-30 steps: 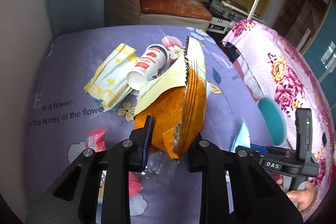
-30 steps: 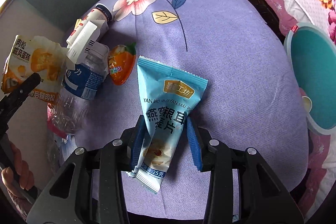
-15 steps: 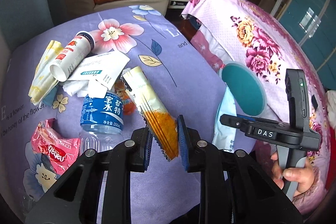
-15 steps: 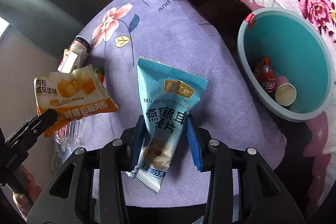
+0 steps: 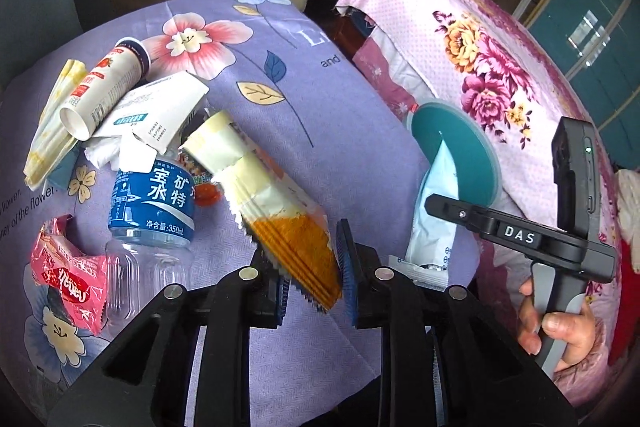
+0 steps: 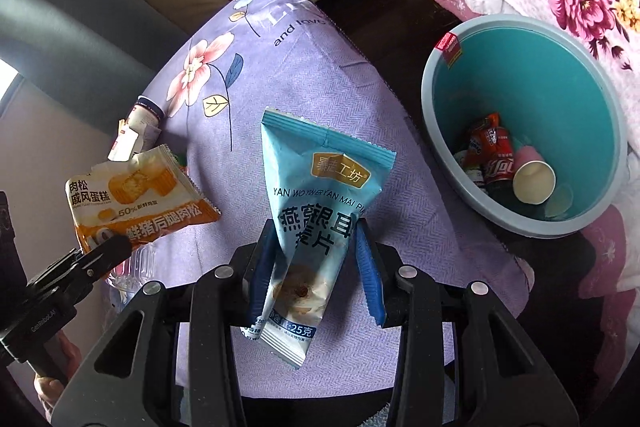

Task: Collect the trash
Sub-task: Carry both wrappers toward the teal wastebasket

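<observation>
Left wrist view, lower centre: the left gripper (image 5: 310, 269), jaws easing apart, with an orange cake wrapper (image 5: 276, 211) still between its pads, held above the purple floral tablecloth (image 5: 352, 131). Left of it lie a water bottle (image 5: 150, 211), a pink wrapper (image 5: 70, 279), a torn white carton (image 5: 160, 109) and a paper cup (image 5: 106, 89).

Right wrist view, lower centre: the right gripper (image 6: 316, 267) clamped on a light-blue oat-flake packet (image 6: 320, 195). Right of frame, beyond the table edge: a teal bin (image 6: 444, 147) holding a red cola bottle (image 6: 496, 157) and a paper cup (image 6: 534, 181).
</observation>
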`<state>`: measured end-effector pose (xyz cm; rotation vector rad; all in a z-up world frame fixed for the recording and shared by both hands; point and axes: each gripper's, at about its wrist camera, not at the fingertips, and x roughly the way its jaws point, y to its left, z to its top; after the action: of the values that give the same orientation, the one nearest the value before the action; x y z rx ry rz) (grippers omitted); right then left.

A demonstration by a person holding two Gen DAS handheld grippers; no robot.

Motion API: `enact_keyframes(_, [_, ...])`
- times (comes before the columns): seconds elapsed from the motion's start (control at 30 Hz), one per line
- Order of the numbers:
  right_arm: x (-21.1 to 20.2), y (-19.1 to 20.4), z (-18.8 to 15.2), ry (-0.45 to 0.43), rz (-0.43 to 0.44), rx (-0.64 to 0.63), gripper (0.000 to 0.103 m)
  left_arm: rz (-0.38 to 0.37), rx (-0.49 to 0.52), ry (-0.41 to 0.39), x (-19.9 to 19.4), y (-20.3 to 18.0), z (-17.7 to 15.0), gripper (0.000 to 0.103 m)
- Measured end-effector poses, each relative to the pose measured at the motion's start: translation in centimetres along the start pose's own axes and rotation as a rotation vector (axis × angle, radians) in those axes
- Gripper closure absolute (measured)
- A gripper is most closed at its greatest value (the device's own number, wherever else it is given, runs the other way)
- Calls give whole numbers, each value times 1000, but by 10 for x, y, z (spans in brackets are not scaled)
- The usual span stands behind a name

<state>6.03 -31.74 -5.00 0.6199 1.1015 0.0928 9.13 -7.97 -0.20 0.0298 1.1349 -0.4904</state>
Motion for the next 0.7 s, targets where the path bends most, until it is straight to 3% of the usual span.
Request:
enact_keyframes(0.07, [2,-3,-1,10,2,4,66,5,-35,33,12,7,-4,52])
enact_keyframes(0.2, [4,-6,-2,22,-3,7,66,-8,-77,62,24,16,-10,48])
enact_keyframes(0.33, [7,-8,-1,29,-3,12,66,6,-136,42,25,27,-6,33])
enact_keyframes(0.43, [9,-6,-1,35,-1,9,66,-28,-204,33,26,36,-1,30])
enact_keyframes(0.57, [10,-6,-1,40,-6,5,66,-36,-275,-9,24,43,5,31])
enact_keyframes(0.6, [10,-6,-1,40,-7,5,66,-44,-291,-21,23,44,6,35])
enact_keyframes(0.67, [10,-5,-1,39,-11,1,66,-55,-309,-25,24,45,7,73])
enact_keyframes(0.7, [9,-4,-1,38,-14,-2,66,-56,-309,-25,25,45,7,76])
